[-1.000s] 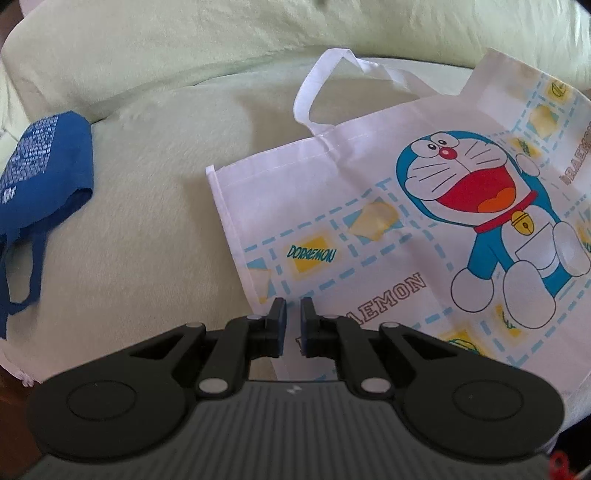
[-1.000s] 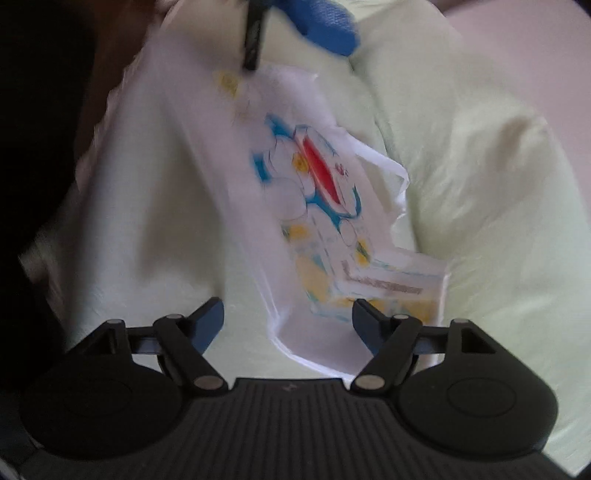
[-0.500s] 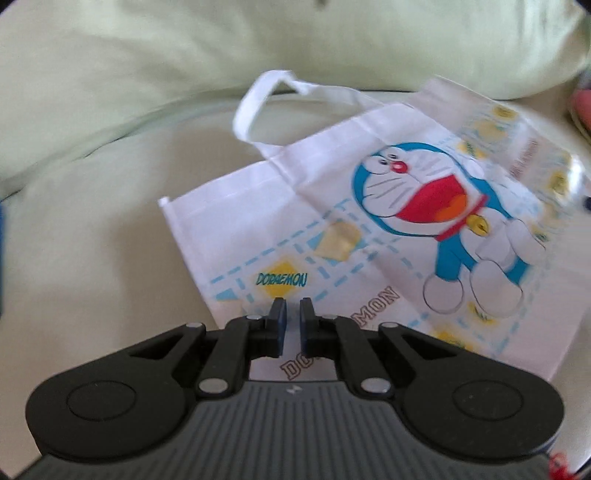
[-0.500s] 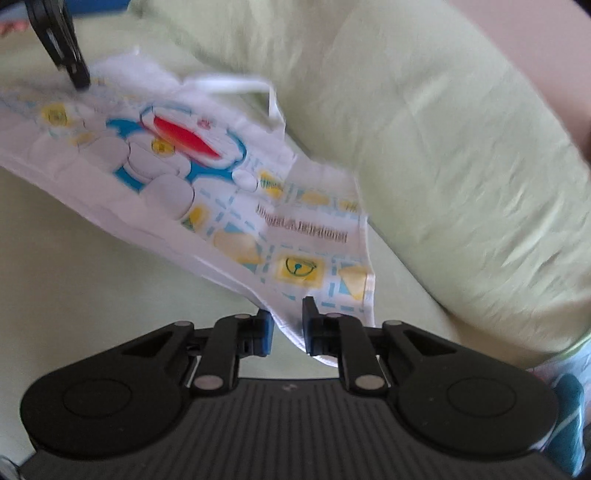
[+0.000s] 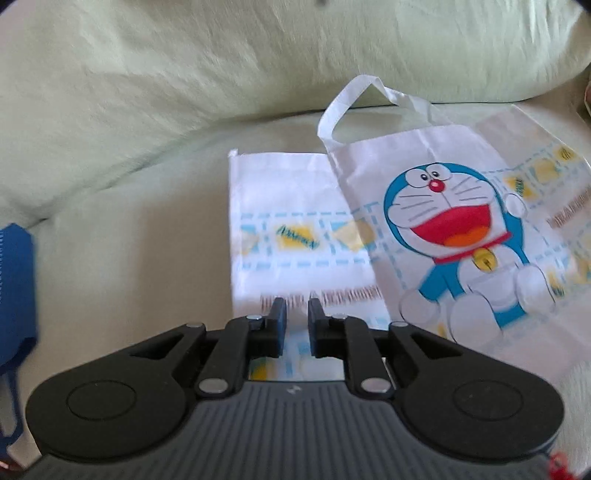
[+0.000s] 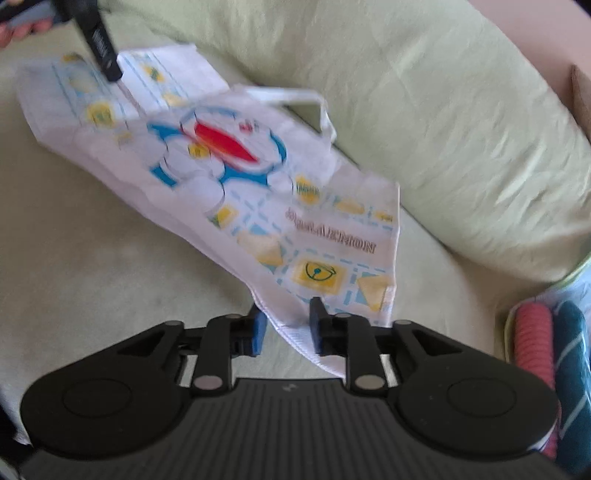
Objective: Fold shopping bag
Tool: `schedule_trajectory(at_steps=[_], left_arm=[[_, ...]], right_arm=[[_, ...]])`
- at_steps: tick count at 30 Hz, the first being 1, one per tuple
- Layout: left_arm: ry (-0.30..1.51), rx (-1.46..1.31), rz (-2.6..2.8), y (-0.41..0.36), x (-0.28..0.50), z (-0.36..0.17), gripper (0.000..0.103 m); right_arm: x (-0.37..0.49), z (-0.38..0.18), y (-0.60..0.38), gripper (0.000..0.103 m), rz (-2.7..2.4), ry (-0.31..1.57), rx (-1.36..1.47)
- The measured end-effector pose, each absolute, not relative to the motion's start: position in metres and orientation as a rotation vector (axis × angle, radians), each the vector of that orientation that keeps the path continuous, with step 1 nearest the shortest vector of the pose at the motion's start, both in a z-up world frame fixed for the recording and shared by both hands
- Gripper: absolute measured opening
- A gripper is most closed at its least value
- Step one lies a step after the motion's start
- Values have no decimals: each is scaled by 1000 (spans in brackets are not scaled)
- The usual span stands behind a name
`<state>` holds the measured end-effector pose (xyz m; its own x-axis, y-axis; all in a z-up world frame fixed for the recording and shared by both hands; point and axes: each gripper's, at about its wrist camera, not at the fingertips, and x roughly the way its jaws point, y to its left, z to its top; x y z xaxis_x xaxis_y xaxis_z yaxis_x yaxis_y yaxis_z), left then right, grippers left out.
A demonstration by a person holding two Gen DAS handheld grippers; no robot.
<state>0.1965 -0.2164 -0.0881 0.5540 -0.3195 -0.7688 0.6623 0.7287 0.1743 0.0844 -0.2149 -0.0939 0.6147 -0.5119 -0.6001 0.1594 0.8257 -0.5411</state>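
Observation:
The white shopping bag point(image 5: 443, 221) with a blue cartoon cat print lies on a pale green sofa seat, its left panel tucked flat under the printed face. Its white handle loop point(image 5: 354, 96) points toward the back cushion. My left gripper point(image 5: 296, 321) is shut on the bag's near bottom edge, with only a narrow gap between its pads. In the right wrist view, one left gripper finger point(image 6: 101, 51) touches the far end of the bag point(image 6: 221, 155). My right gripper point(image 6: 288, 326) is shut on the near bottom corner, which is lifted off the seat.
A big pale green back cushion point(image 5: 184, 74) runs behind the bag point(image 6: 443, 129). A folded blue bag point(image 5: 14, 295) lies at the left edge. Rolled pink and teal towels point(image 6: 535, 343) sit at the right. A hand point(image 6: 18, 33) shows at the top left.
The right gripper closed from wide open onto the bag's corner and lifted it. The bag turned so that it faces the left gripper squarely, and its left panel now lies under the printed face.

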Motion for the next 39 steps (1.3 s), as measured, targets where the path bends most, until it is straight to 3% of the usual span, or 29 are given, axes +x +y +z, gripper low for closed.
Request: schedule_trajectory(at_steps=[1, 12, 23, 28, 31, 39], left_arm=[[793, 463, -608, -212, 192, -85, 18], [803, 388, -581, -186, 149, -44, 18], [883, 347, -516, -171, 93, -36, 19], [935, 329, -419, -162, 53, -29, 19], [922, 332, -426, -160, 30, -23, 41], [823, 366, -480, -158, -32, 4, 43]], right_arm=[[79, -89, -210, 54, -390, 807, -483], [48, -21, -212, 55, -406, 643, -169], [-2, -5, -199, 40, -476, 617, 81], [-24, -3, -199, 40, -525, 633, 195], [-38, 0, -198, 40, -549, 635, 249], [-78, 19, -191, 40, -558, 562, 266]])
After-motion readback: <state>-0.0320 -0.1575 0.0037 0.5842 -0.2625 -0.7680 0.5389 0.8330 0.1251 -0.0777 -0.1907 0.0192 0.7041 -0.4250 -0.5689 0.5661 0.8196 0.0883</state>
